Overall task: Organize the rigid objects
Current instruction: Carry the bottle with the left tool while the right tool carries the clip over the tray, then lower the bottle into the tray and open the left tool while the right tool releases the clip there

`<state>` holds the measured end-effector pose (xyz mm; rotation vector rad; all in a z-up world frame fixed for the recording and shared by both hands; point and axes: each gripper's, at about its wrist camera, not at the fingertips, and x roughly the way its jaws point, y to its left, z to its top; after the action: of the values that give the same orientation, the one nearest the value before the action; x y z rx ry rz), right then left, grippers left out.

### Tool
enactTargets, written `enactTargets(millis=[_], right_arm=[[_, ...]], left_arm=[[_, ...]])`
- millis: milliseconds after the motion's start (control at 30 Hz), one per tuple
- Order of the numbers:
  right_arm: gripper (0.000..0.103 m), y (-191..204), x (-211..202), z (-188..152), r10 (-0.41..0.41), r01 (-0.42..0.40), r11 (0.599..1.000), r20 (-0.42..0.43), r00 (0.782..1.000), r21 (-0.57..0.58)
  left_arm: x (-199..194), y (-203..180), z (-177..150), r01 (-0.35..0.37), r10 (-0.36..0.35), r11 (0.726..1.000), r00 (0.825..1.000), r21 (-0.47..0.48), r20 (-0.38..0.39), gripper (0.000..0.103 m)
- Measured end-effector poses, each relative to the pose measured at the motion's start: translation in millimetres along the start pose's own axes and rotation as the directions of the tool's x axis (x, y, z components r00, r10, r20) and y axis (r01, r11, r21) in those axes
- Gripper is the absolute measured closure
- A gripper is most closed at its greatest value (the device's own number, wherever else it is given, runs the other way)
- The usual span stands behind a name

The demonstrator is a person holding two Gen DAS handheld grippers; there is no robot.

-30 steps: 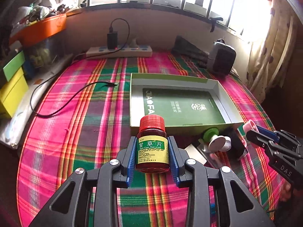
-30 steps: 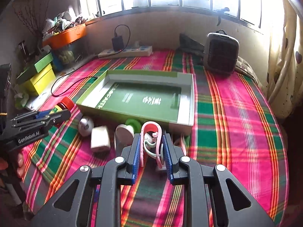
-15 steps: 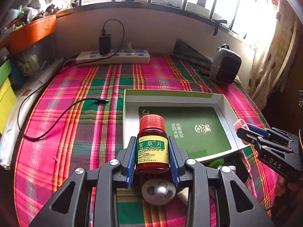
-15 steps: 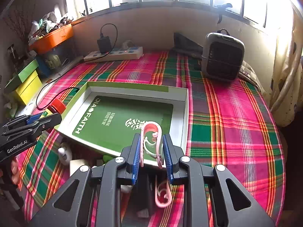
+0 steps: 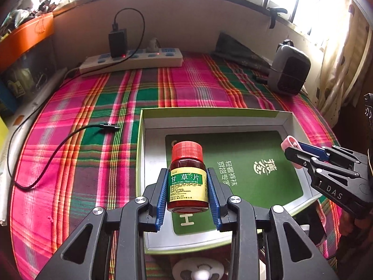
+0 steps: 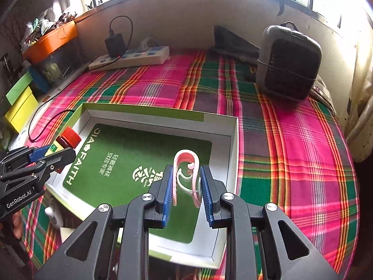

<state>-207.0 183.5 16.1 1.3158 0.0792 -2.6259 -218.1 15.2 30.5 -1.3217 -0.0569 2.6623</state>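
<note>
Left wrist view: medicine bottle (image 5: 187, 177) and pink clip (image 6: 186, 175) are held in the jaws above the empty box (image 5: 216, 122); neither is deposited yet.

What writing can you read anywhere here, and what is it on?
"甘草片" and "Gan Cao Pian": bottle label; smaller print unreadable.
"JIA FAITH": green card in the box.
Chinese lines on that card: too small to read.
"GenRobot.AI": left gripper.
"DAS": right gripper.
</note>
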Motion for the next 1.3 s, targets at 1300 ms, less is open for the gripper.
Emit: enactTargets(millis=[1300], right_arm=[[0.077,5,17,0,-0.005,0.005,1.000,0.015,1.000,-0.010]], left_arm=[[16,-11,-3,-0.032,0.033,0.998,0.999,0.057,-0.019,0.065]])
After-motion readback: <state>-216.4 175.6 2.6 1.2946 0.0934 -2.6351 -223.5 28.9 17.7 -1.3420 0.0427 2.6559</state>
